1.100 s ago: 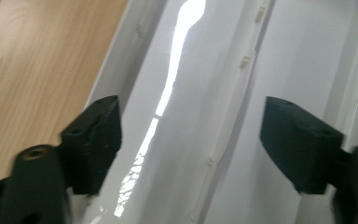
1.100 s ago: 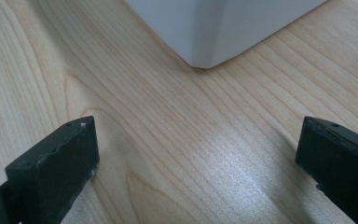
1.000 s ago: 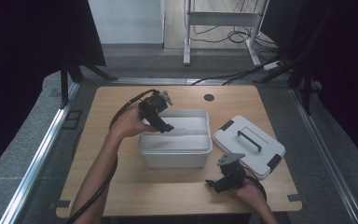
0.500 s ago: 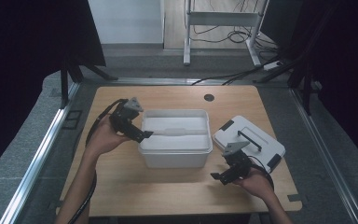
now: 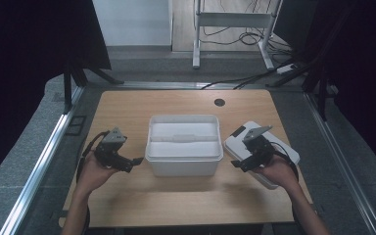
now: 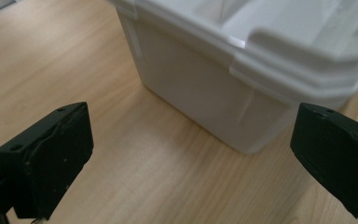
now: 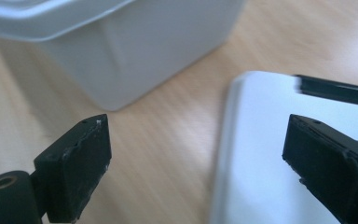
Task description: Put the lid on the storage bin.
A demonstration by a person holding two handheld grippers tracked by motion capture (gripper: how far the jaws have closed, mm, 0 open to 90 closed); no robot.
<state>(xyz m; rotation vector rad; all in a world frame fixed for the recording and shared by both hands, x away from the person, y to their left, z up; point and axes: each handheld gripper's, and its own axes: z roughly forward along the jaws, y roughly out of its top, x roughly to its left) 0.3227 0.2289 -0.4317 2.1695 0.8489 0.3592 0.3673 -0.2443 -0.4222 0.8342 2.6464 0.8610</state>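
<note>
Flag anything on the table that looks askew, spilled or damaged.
Only the lid stands out: it lies off the white box, flat on the table to the box's right and turned at an angle to it, under the right gripper. The box stands upright and open. No spill or damage shows.

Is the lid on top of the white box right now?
No, the lid lies flat on the table to the right of the open white box.

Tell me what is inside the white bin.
The white bin is open and holds something white, maybe a shallow insert with a ridge across it. Whatever lies beneath that is hidden.
</note>
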